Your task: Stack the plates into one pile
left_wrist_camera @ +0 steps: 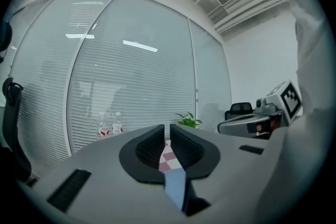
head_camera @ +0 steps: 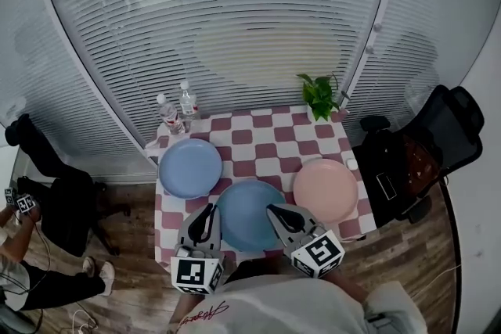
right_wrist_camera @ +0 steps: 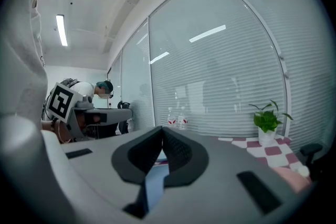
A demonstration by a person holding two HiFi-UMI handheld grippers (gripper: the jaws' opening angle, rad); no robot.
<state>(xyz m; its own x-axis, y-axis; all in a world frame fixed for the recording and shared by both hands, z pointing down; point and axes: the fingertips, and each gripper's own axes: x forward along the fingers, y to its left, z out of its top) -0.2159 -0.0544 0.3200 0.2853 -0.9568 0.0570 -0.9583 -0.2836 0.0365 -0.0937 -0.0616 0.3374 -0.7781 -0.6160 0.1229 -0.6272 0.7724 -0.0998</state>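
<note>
**Head view.** A table [head_camera: 266, 141] under a red-and-white checked cloth carries three plates, side by side and none stacked. A light blue plate [head_camera: 190, 167] lies at left, a darker blue plate [head_camera: 249, 213] in the middle at the near edge, and a pink plate [head_camera: 326, 188] at right. Two water bottles [head_camera: 178, 109] stand at the back left corner and a potted plant [head_camera: 318, 95] at the back right. The left hand-held gripper [head_camera: 210, 209] and the right hand-held gripper [head_camera: 274, 209] sit over the near part of the darker blue plate.

**Left gripper view.** The jaws are closed to a narrow slit with nothing clamped. Through the slit show only checked cloth and blue plate — both lying beyond the jaws.

**Right gripper view.** The jaws meet at the tips and grip nothing. The darker blue plate shows below them, and the pink plate's rim is at lower right.
</note>
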